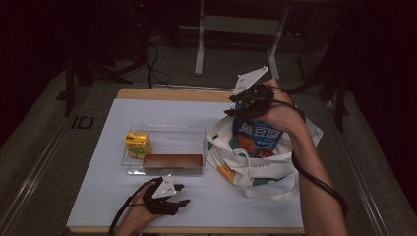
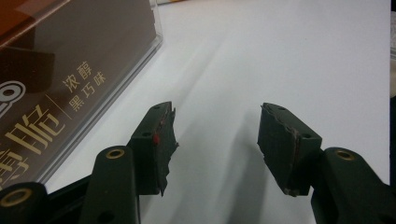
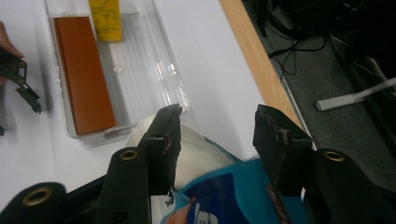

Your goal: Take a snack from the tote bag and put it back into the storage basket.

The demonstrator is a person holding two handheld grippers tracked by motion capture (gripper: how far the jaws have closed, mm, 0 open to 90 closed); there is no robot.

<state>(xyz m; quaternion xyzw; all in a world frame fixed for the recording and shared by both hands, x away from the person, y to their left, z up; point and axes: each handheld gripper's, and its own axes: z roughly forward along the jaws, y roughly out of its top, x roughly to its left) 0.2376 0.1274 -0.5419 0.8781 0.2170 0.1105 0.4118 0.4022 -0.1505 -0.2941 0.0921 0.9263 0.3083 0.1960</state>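
High view: right gripper (image 1: pixel 241 109) up over the white tote bag (image 1: pixel 260 169) at the right side of the white table (image 1: pixel 196 206), clamped on the top edge of a blue snack bag (image 1: pixel 258 137). Snack bag standing upright, long axis near vertical, top toward the far edge and leaning slightly left, lower half still sunk in the tote's mouth. Tote slumped on the table, handles trailing toward the near edge. Left of it, a clear tray (image 1: pixel 182 132) lying with its long side across the table; inside, a yellow drink carton (image 1: pixel 137 144) upright at the left end and a brown box (image 1: pixel 173 161) flat along the near wall, long axis left to right. Left gripper (image 1: pixel 183 194) resting low on the table near the front edge, just in front of the tray, pointing right, jaws apart with nothing between.

Left gripper view: jaws standing wide over bare white tabletop, pads empty. At the left, the brown box (image 2: pixel 60 79) close by behind the clear tray wall, gold lettering on its side.

Right gripper view: jaws set at a middling width, astride the blue snack bag (image 3: pixel 233 196), its top edge rising between the pads; the far pad against the foil, the near pad's contact unclear. Beyond, white tote fabric (image 3: pixel 196 154), then the clear tray (image 3: pixel 154 79) running away lengthwise, with brown box (image 3: pixel 84 74) and yellow carton (image 3: pixel 106 21) inside. Left gripper (image 3: pixel 21 84) at the left edge.
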